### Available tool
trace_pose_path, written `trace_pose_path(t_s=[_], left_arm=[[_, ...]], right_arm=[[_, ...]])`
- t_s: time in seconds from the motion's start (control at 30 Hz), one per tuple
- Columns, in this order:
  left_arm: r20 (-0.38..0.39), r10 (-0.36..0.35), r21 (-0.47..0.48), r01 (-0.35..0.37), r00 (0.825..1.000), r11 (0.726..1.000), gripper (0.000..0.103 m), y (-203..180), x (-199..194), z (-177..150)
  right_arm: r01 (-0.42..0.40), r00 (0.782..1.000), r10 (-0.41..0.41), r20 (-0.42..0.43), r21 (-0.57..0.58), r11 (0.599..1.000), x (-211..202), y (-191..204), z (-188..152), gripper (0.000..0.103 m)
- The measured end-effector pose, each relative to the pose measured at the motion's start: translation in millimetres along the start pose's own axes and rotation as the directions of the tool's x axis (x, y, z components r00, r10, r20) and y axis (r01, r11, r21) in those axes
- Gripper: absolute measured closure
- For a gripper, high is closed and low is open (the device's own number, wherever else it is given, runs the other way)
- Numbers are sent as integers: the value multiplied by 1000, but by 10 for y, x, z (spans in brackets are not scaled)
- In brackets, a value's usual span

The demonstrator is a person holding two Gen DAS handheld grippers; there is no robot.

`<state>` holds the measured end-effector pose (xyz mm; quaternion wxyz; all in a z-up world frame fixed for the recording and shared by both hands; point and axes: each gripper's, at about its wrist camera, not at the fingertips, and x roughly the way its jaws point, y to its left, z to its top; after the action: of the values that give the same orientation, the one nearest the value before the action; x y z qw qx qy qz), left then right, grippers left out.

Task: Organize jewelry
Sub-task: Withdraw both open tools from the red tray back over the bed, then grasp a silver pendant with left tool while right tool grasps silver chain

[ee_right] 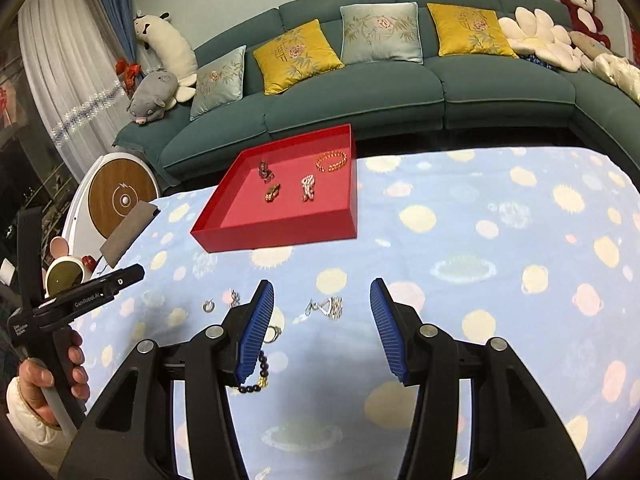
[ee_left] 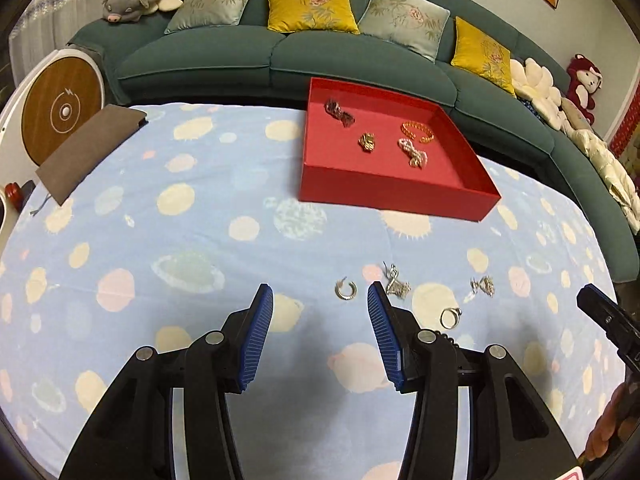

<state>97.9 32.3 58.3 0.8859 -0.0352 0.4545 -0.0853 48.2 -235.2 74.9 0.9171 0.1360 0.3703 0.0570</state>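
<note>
Both grippers, left gripper (ee_left: 320, 294) and right gripper (ee_right: 322, 292), hover with ribbed blue fingers apart, gripping nothing. Red tray (ee_left: 384, 194) holds an orange bead bracelet (ee_left: 417, 131) and three other pieces (details unclear). Loose on the planet-print surface (ee_left: 180, 240): silver hoop (ee_left: 345, 290), ring (ee_left: 450, 317), black bead bracelet (ee_right: 256, 378).

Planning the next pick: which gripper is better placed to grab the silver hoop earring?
Left. The left gripper is open with the hoop earring lying between its fingertips. The right gripper is open too, but faces the silver cluster instead.
</note>
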Motion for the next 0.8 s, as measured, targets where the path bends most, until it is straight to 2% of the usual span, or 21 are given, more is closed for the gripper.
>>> trace_pose_path(t_s=[0.1, 0.33, 0.6, 0.63, 0.7, 0.73, 0.77, 0.8], left_arm=[[-4, -3, 46, 3, 1000, 999, 56, -108, 110, -92], [-63, -78, 59, 82, 995, 995, 56, -401, 486, -112], [-63, -45, 112, 52, 997, 992, 56, -624, 821, -59], [-72, -42, 115, 50, 997, 992, 59, -625, 859, -64], [-41, -10, 148, 16, 999, 989, 70, -657, 866, -88], [-35, 5, 167, 1, 999, 986, 72, -675, 867, -100], [-30, 11, 178, -6, 999, 984, 83, -684, 869, -100], [-29, 10, 179, -5, 1000, 984, 89, -683, 866, -99]], right_arm=[[23, 1000, -23, -18, -34, 999, 82, 32, -89, 54], [34, 998, -40, -56, -94, 995, 274, 161, -253, 54], [24, 994, -37, -102, -123, 992, 471, 224, -337, 54], [25, 994, -38, -103, -124, 992, 484, 222, -334, 54], [29, 994, -42, -106, -124, 992, 505, 214, -330, 54], [30, 993, -43, -108, -124, 992, 517, 208, -328, 54], [32, 993, -46, -110, -123, 992, 529, 204, -320, 54], [35, 992, -49, -112, -123, 992, 546, 198, -315, 54]])
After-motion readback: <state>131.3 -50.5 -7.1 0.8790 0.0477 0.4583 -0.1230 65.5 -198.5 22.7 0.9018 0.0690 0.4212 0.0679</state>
